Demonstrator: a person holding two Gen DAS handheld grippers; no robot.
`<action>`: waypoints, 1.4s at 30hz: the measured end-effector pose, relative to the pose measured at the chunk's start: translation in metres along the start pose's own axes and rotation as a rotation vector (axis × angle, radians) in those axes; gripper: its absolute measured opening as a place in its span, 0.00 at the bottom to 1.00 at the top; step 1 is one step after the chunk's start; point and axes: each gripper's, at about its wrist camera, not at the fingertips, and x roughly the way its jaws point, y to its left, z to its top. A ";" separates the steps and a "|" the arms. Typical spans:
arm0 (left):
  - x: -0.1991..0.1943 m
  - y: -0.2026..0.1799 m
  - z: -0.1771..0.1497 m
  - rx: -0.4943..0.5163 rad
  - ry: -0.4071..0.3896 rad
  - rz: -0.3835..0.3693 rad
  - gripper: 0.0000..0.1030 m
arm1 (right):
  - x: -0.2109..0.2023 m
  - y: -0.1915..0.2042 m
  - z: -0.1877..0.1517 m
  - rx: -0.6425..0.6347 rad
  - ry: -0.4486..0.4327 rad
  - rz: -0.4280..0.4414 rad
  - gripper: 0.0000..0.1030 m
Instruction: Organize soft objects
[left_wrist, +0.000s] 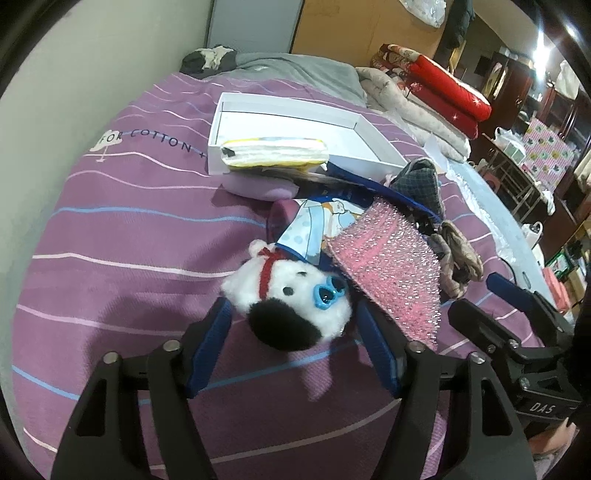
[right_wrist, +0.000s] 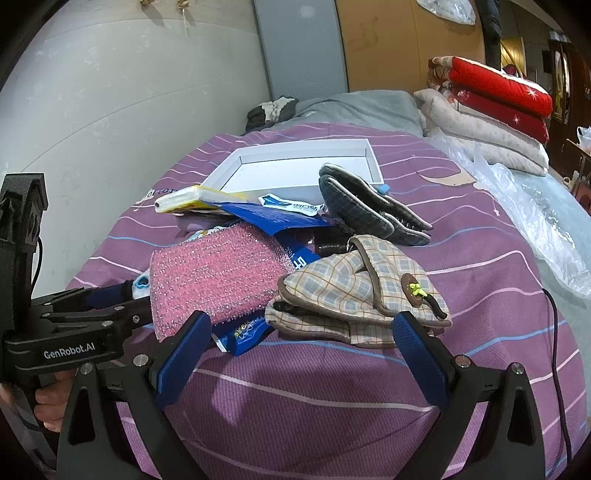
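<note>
A white and black plush toy (left_wrist: 291, 306) with blue heart glasses lies on the purple bedspread. My left gripper (left_wrist: 291, 314) is open, its blue fingers on either side of the toy. A pink glittery sponge cloth (left_wrist: 388, 266) lies next to it, also in the right wrist view (right_wrist: 218, 273). A beige plaid slipper pair (right_wrist: 354, 295) lies just ahead of my open right gripper (right_wrist: 299, 325), which holds nothing. A dark plaid slipper pair (right_wrist: 369, 206) lies behind. A white shallow box (right_wrist: 295, 173) stands beyond the pile.
A yellow-white packet (left_wrist: 273, 151) rests on the box's near edge (left_wrist: 221, 155). Blue packaging (right_wrist: 266, 218) and a lilac item (left_wrist: 258, 184) lie in the pile. Folded red and cream quilts (right_wrist: 491, 107) and clear plastic (right_wrist: 535, 221) sit at the right. A wall runs along the left.
</note>
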 end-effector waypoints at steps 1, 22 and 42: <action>0.000 0.000 0.000 -0.002 0.001 -0.001 0.59 | 0.000 -0.001 0.000 0.000 0.000 0.000 0.97; -0.028 0.024 0.020 -0.078 -0.049 0.016 0.42 | 0.000 -0.025 0.011 0.095 0.022 0.073 0.97; -0.047 0.002 0.024 0.025 -0.141 -0.062 0.42 | 0.019 -0.084 0.039 0.187 0.061 0.082 0.98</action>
